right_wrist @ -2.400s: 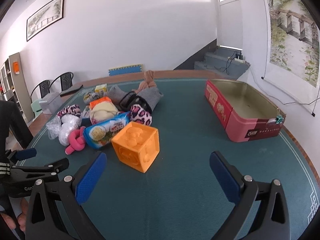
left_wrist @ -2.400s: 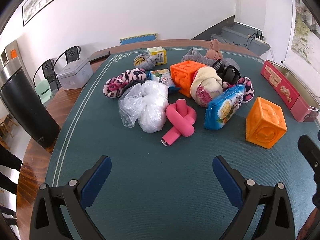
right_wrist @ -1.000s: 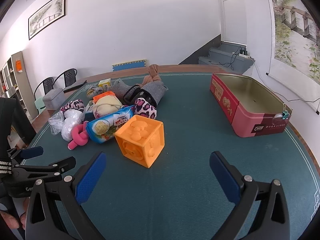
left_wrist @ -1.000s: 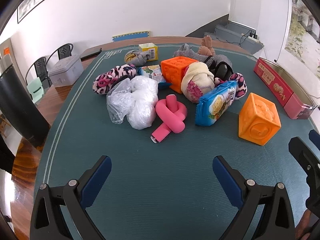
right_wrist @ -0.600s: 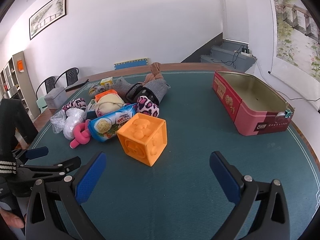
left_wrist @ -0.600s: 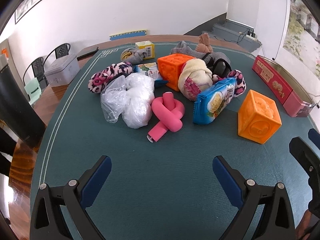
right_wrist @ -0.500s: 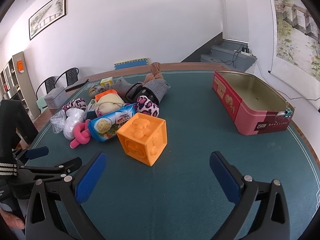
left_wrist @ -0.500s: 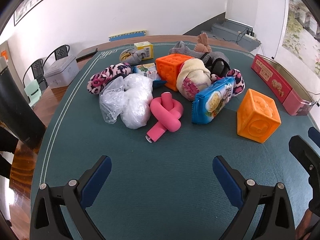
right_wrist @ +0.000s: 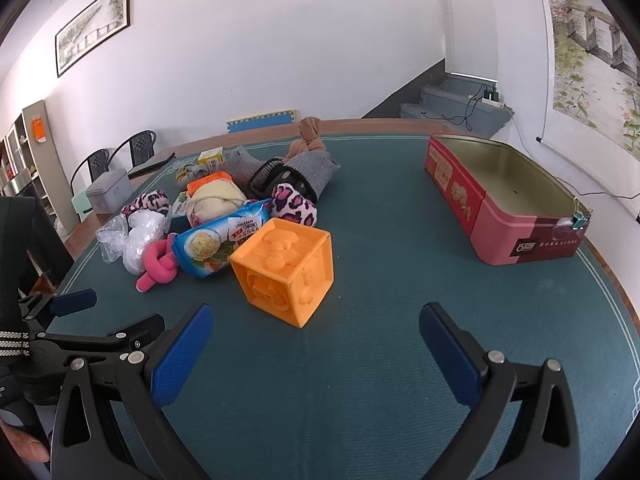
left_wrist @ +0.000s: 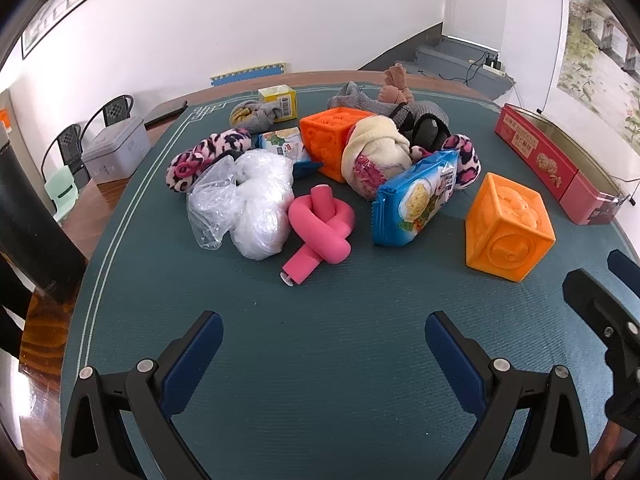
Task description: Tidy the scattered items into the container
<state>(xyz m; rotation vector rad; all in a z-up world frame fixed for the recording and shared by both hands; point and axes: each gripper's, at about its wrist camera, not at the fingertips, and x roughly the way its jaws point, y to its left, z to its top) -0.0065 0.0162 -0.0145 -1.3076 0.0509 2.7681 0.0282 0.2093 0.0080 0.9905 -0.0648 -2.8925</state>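
A pile of items lies on the green table mat: a pink knotted foam tube (left_wrist: 320,226), a clear plastic bag (left_wrist: 244,196), a blue snack packet (left_wrist: 416,196), a light orange cube (left_wrist: 508,226) (right_wrist: 286,264), a darker orange cube (left_wrist: 328,140), socks and plush pieces. The open red tin (right_wrist: 508,188) stands empty at the right. My left gripper (left_wrist: 320,344) is open and empty, short of the pink tube. My right gripper (right_wrist: 316,340) is open and empty, just short of the light orange cube.
A grey tin box (left_wrist: 116,152) sits on the wooden table rim at the far left, with chairs (left_wrist: 68,148) behind. A black cylinder (left_wrist: 28,224) stands at the left edge. The left gripper shows in the right wrist view (right_wrist: 76,332) at lower left.
Both grippers have moved a little forward toward the pile; the items look larger and nearer. Both stay open and empty. No item has moved.
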